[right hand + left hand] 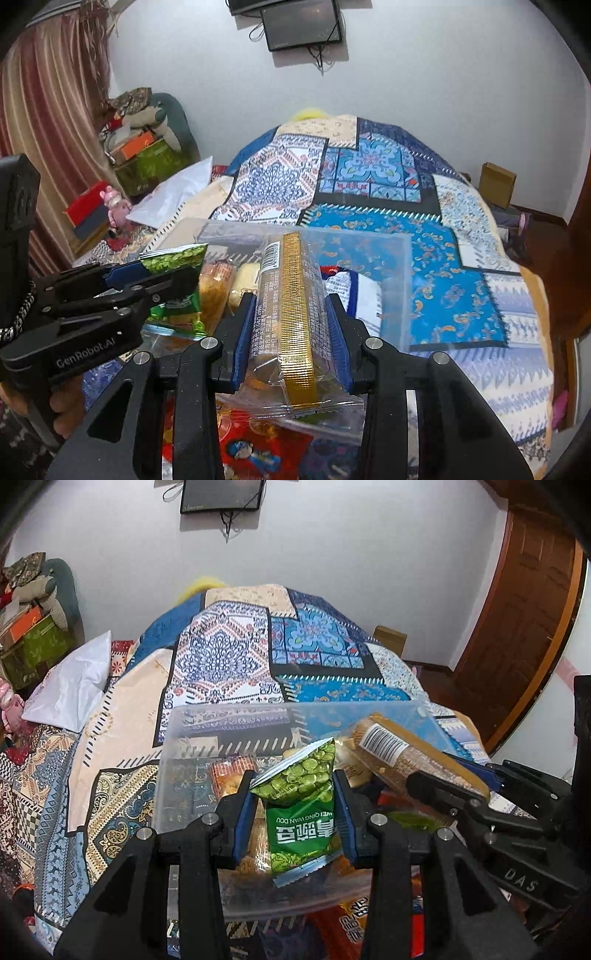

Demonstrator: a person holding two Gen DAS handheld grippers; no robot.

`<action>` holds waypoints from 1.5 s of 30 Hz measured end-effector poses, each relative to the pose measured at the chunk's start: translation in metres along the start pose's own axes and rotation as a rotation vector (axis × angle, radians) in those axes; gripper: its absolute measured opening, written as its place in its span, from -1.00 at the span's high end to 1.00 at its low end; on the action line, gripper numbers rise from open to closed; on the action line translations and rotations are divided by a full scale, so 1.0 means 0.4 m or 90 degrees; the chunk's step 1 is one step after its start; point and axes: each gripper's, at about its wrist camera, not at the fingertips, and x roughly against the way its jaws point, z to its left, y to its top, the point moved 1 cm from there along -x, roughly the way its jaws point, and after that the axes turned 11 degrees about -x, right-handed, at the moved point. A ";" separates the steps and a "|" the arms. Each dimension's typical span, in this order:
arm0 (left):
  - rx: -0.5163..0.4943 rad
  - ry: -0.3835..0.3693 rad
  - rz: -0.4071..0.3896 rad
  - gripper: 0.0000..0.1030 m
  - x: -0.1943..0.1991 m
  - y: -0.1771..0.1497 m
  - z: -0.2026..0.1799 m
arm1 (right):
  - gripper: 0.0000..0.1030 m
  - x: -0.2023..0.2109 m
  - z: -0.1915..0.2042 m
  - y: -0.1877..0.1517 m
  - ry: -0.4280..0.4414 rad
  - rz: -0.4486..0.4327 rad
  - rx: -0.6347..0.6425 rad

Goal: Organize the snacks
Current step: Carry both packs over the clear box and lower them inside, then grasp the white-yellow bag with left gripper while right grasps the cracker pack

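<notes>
My left gripper point(295, 797) is shut on a green pea snack packet point(301, 812) and holds it over a clear plastic box point(177, 738) on the bed. My right gripper point(290, 321) is shut on a clear-wrapped gold snack bar point(291, 295) and holds it above the same box point(395, 295). The right gripper and its bar point(402, 753) show at the right of the left wrist view. The left gripper with the green packet point(173, 258) shows at the left of the right wrist view. Several snack packets point(218, 288) lie inside the box.
A patchwork quilt point(229, 653) covers the bed. A white pillow point(74, 683) lies at the left. Red snack packets point(258, 454) lie in front of the box. Boxes and clutter point(140, 155) stand at the far left, a wooden door point(524, 627) at the right.
</notes>
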 end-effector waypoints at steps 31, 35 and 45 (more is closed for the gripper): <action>-0.043 -0.008 0.060 -0.28 0.189 -0.202 -0.058 | 0.02 0.214 -0.029 -0.145 -0.015 0.024 0.042; -0.046 -0.018 0.090 -0.29 0.176 -0.254 -0.064 | -0.04 0.195 -0.045 -0.205 -0.017 0.067 0.051; -0.077 -0.055 0.148 -0.28 0.105 -0.294 -0.104 | -0.06 0.106 -0.084 -0.286 -0.043 0.152 0.051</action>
